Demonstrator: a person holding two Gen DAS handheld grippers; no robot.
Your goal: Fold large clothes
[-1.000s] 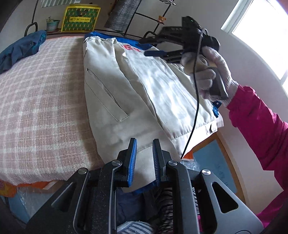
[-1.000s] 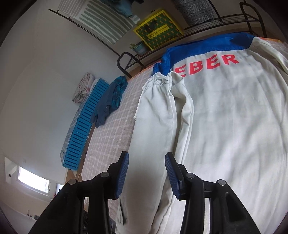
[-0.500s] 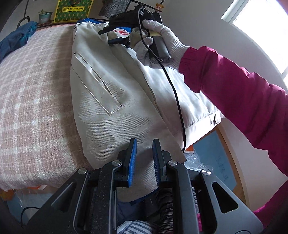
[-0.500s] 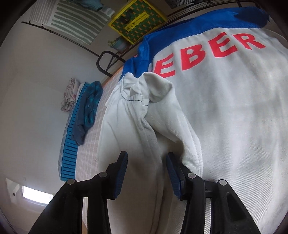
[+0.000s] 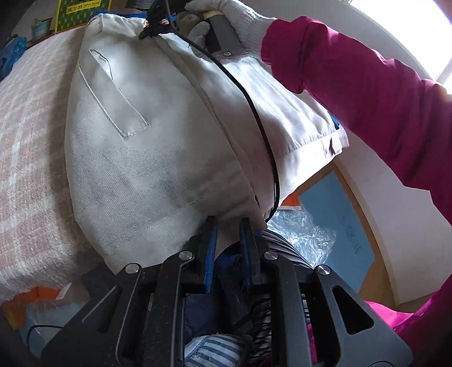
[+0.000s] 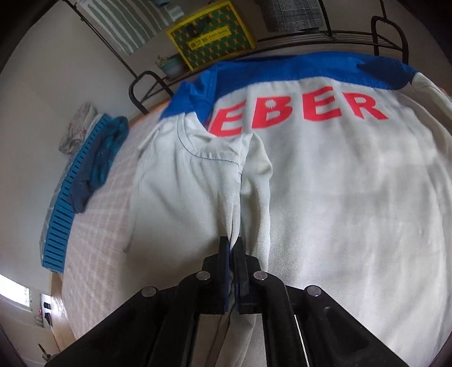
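- Checked bed cover (image 5: 31, 146): pink and white, fills the 9 o'clock half of the left wrist view; it carries the jacket.
- Jacket (image 5: 158, 135): off-white with a blue yoke, lying back-up on the bed cover, red letters "EBER" (image 6: 299, 108) at 12 o'clock in the right wrist view. One side panel is folded inward over the back. The hem hangs past the bed edge at 6 o'clock in the left wrist view.
- Sleeve fold (image 6: 226, 180): a raised ridge of cloth running from the shoulder seam down toward 6 o'clock in the right wrist view.
- Left gripper (image 5: 227, 234): jaws part-open with a narrow gap; the hem corner of the jacket sits between the blue pads. Whether the pads press the cloth cannot be told.
- Right gripper (image 6: 231, 248): jaws clenched almost fully together, pinching the lower end of the sleeve fold.
- Gloved right hand (image 5: 226, 17): at 12 o'clock in the left wrist view, wrapped round the right gripper's handle above the jacket.
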